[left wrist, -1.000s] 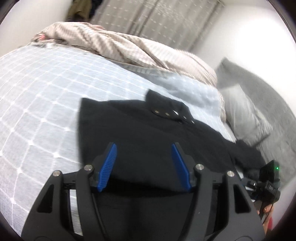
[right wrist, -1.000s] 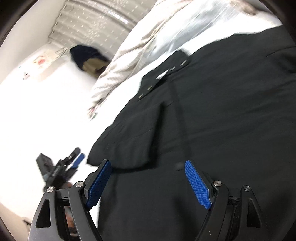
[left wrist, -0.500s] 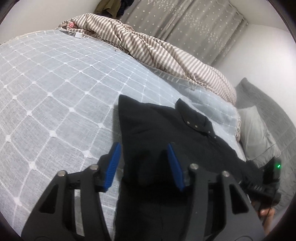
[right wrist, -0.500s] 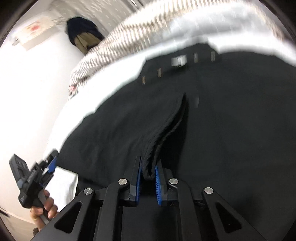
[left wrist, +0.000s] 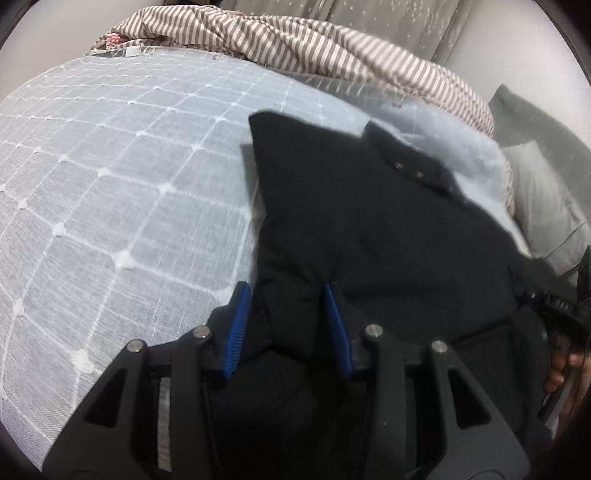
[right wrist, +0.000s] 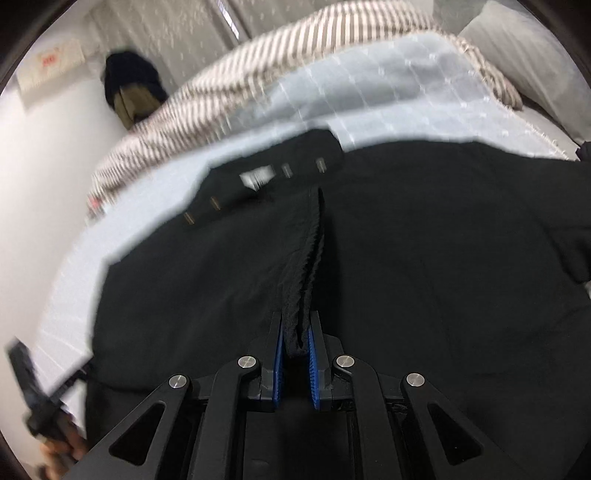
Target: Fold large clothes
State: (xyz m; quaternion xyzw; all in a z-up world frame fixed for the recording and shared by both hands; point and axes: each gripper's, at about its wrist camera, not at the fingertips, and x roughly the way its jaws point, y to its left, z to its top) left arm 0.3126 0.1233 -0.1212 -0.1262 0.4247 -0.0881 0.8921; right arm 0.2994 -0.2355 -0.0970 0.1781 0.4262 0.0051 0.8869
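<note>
A large black garment (left wrist: 369, 229) with snap buttons at its collar (left wrist: 408, 169) lies spread on a pale blue quilted bedspread (left wrist: 122, 192). My left gripper (left wrist: 290, 314) hangs low over the garment's near left edge. Its jaws are closing, with a bulge of black cloth between the blue pads, which do not visibly pinch it. My right gripper (right wrist: 295, 332) is shut on a raised fold of the black garment (right wrist: 306, 258), and the ridge runs from its pads toward the collar (right wrist: 258, 177). Each gripper shows at the edge of the other's view: right gripper (left wrist: 554, 306), left gripper (right wrist: 33, 387).
A striped brown-and-white duvet (left wrist: 295, 44) is bunched along the far side of the bed. Grey pillows (left wrist: 543, 192) lie at the right, and a curtain (left wrist: 369, 14) hangs behind. Dark clothes (right wrist: 133, 88) hang on the white wall. Bare bedspread stretches to the left of the garment.
The left gripper sank onto the garment's left edge and its jaws narrowed around the cloth. The right gripper went from wide open to shut on a fold and swung toward the collar.
</note>
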